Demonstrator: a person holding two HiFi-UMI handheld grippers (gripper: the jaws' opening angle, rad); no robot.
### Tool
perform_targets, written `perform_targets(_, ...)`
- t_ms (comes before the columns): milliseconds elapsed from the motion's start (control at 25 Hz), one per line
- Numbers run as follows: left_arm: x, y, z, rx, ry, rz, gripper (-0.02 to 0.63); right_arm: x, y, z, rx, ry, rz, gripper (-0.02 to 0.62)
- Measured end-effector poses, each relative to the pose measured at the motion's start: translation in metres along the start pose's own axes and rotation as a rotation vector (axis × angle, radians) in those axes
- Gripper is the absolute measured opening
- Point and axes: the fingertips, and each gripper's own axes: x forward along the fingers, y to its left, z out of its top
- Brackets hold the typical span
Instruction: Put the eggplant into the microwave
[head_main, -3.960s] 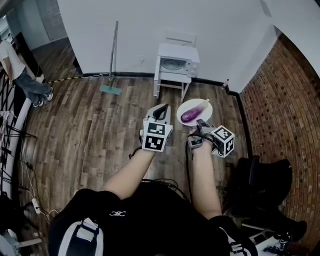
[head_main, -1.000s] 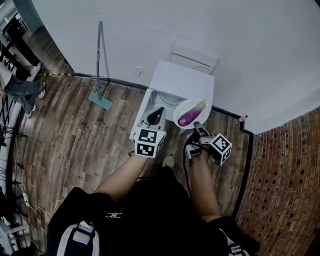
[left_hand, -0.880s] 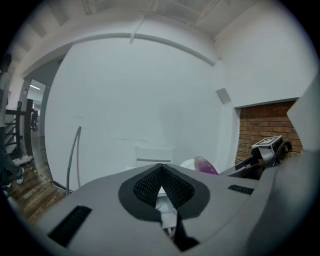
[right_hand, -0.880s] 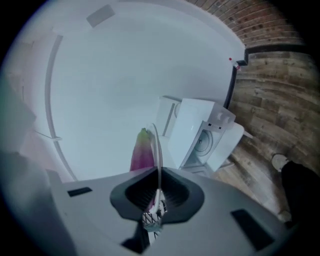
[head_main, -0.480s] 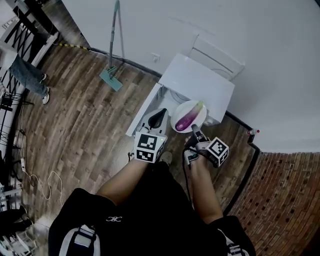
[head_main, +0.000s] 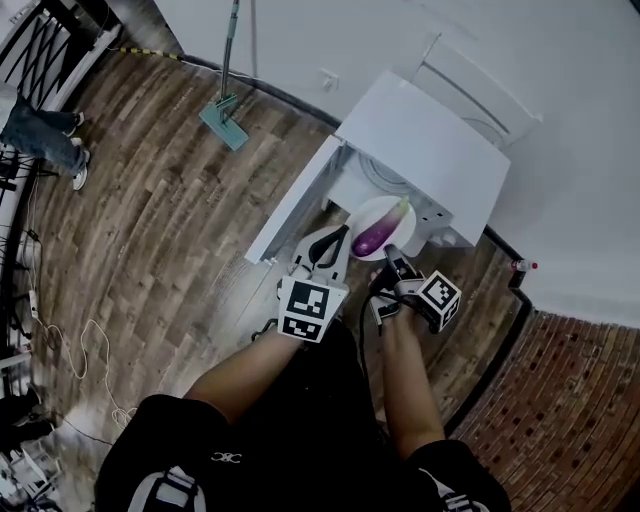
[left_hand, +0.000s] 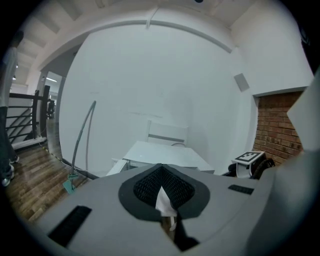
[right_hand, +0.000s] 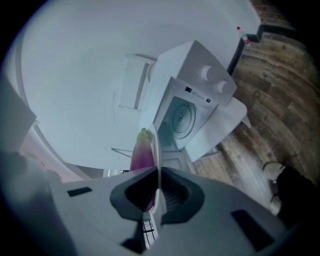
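Against the far wall, the white microwave (head_main: 425, 135) stands with its door (head_main: 295, 200) swung open to the left, so the cavity is ready for loading. Just in front of that opening, the white plate (head_main: 403, 232) is held roughly level, presumably because the purple eggplant (head_main: 375, 235) lies loose on it. The right gripper (head_main: 390, 252) has its jaws clenched on the plate's near rim, carrying both together. The left gripper (head_main: 337, 236), just left of the plate, has its jaws pressed together on nothing, probably free to help.

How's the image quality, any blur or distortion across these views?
Head view: sharp, fisheye bends the wall and microwave. Left gripper view: dark round vignette, left tongs soft. Right gripper view: plate rim and eggplant blurred close up.
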Motion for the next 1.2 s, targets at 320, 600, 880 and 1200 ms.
perform_targets(320, 0.060, 0.035, -0.101, 0.001, -0.052, 0.031, -0.009, 0.075, -0.077, 0.036, 0.057, -0.120, 0.042, 0.028)
perform_targets(600, 0.120, 0.063, -0.171, 0.024, -0.121, 0.013, -0.009, 0.143, -0.115, 0.082, 0.070, -0.226, 0.105, 0.028)
perform_targets(880, 0.129, 0.073, -0.196, 0.025, -0.171, 0.004, -0.009, 0.174, -0.101, 0.120, 0.016, -0.322, 0.127, 0.028)
perform_targets(1200, 0.116, 0.068, -0.209, -0.009, -0.144, -0.014, -0.009, 0.197, -0.102, 0.142, -0.020, -0.351, 0.068, 0.028)
